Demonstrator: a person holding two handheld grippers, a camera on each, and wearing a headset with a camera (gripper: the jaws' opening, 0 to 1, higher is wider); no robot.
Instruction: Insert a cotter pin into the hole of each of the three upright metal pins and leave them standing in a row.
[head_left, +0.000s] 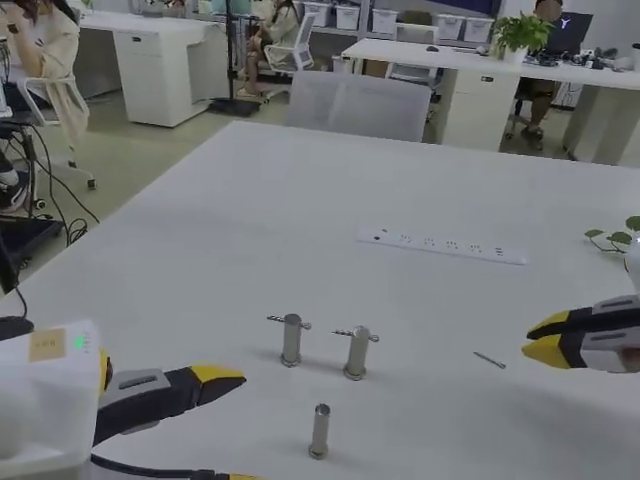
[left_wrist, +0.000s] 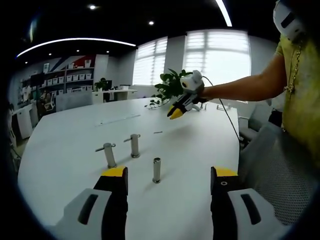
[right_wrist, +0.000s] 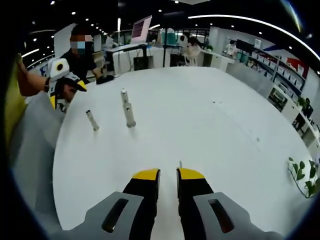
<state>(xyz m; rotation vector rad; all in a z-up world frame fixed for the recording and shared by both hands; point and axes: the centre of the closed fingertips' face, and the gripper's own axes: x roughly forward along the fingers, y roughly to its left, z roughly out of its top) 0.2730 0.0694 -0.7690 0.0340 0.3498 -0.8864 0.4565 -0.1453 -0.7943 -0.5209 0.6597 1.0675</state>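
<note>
Head view: a white table (head_left: 200, 250) holds everything. The left gripper (left_wrist: 167, 175) gapes wide and empty. The right gripper (right_wrist: 168, 175) has its jaws a sliver apart and grasps nothing. A bare pin (head_left: 319, 430) stands nearest, with two fitted pins (head_left: 291, 341) behind it. A loose cotter pin (head_left: 489, 360) lies near the right gripper's tips.

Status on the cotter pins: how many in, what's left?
Done: rear-left pin and rear-right pin each carry a cotter pin through the top. In hand: nothing; the right hand-held gripper, jaws a narrow gap apart, sits near the loose cotter pin; the left hand-held gripper is open, empty. Left: fit the front pin, which has none, then line it up with the other two.
</note>
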